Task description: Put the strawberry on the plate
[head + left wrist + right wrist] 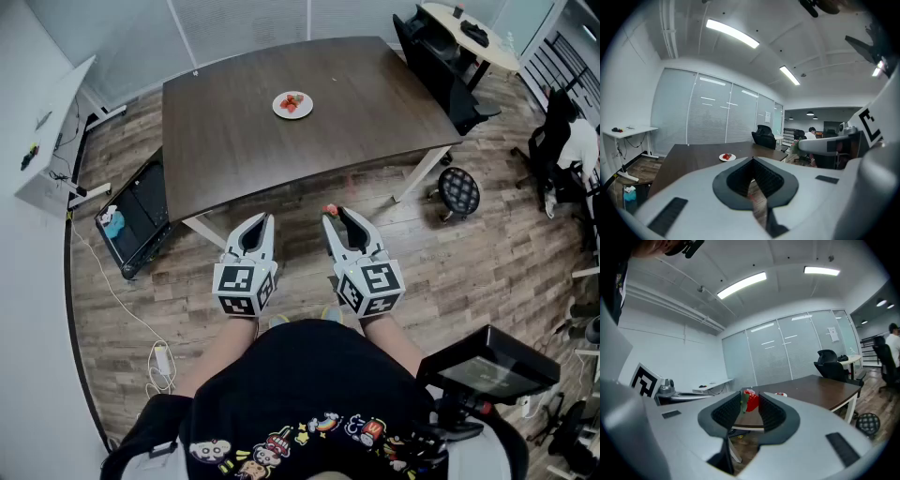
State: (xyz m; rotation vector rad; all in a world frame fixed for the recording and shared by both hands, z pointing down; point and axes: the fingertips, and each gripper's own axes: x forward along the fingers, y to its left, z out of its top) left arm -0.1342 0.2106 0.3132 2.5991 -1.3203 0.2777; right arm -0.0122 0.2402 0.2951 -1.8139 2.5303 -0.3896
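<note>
Red with a green leaf, the strawberry (751, 401) sits clamped between the pads of the right tool (750, 402), held in the air over the wooden floor (281, 281), short of the near edge of the surface (244, 141); the left tool (265, 221) hangs beside it, jaws together and nothing in them; the plate (279, 106) lies well away, toward the far edge of the surface and about midway along it, with some red fruit (293, 101) on it; the step in hand looks like the carry; the next move calls for a long reach over the near edge, a level lowering onto a bare part of the plate, then parting the jaws without rolling the berry off
</note>
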